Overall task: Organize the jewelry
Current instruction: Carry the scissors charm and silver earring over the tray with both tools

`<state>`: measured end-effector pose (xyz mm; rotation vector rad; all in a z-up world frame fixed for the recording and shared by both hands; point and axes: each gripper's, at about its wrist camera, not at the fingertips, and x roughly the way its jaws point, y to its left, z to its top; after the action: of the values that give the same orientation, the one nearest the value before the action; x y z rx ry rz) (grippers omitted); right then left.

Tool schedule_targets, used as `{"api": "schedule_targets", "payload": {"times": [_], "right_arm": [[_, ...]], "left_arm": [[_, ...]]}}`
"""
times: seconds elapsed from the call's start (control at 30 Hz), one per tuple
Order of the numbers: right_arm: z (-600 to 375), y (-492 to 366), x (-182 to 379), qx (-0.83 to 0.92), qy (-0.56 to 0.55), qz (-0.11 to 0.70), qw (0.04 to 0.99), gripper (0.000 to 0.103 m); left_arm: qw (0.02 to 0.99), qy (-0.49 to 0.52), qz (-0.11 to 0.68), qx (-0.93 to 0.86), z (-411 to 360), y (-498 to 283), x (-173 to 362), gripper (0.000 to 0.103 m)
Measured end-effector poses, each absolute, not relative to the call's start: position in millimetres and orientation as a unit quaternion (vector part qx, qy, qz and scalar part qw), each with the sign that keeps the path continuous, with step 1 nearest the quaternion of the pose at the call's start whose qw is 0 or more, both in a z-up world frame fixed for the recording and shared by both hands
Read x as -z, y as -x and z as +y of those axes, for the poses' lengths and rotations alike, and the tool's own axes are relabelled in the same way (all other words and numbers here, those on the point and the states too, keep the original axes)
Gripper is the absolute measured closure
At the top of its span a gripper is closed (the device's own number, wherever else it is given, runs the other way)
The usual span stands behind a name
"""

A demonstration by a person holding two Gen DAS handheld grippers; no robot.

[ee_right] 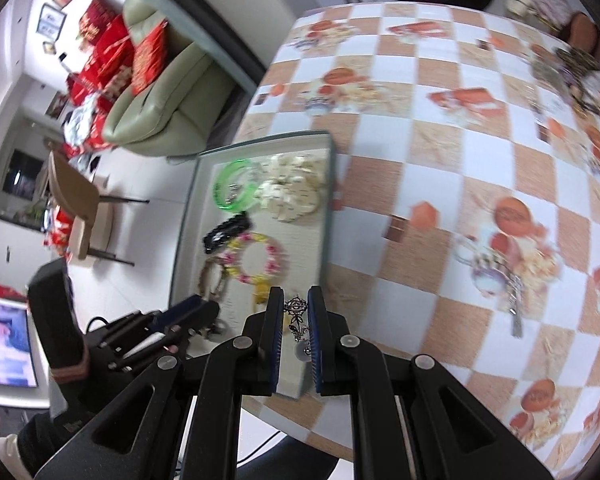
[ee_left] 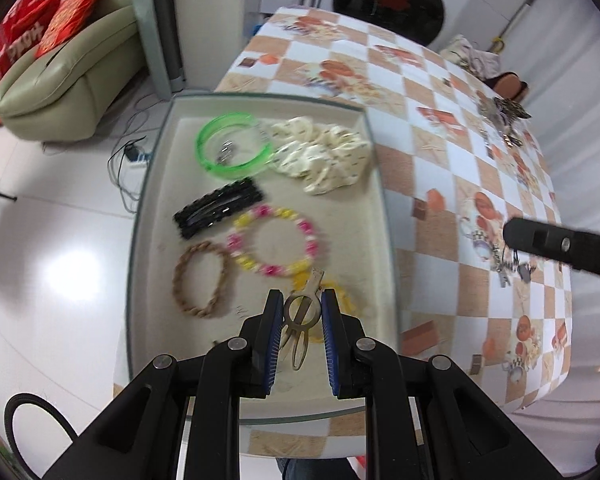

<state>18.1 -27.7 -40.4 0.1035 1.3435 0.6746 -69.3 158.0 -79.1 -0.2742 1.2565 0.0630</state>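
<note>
Over the tray [ee_left: 140, 216], left gripper [ee_left: 301, 307] pinches a hair clip [ee_left: 300, 312]; right gripper [ee_right: 296, 307] pinches a pendant [ee_right: 296, 312]; no legible writing.

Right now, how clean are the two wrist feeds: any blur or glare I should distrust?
Left wrist: the tray contents smear with motion blur, and the floor shows a bright glare patch. Right wrist: the checkered tablecloth is streaked, worst toward the right edge; the pendant between the fingers stays fairly sharp.

I see a checkered tablecloth [ee_left: 432, 168], a green sofa [ee_left: 72, 72] (red cushions [ee_left: 74, 20] on it), and a chair [ee_right: 76, 200].
</note>
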Motion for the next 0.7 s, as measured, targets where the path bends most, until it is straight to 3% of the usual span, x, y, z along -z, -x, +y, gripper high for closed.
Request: {"api": "schedule_targets", "payload": {"times": [0.7], "right_arm": [[63.0,-48.4,111.2,-0.319,0.035,0.642,0.696,0.09]], "left_arm": [[0.77,0.132,0.621,-0.073,178.0,66.0,141.2,0.079]]}}
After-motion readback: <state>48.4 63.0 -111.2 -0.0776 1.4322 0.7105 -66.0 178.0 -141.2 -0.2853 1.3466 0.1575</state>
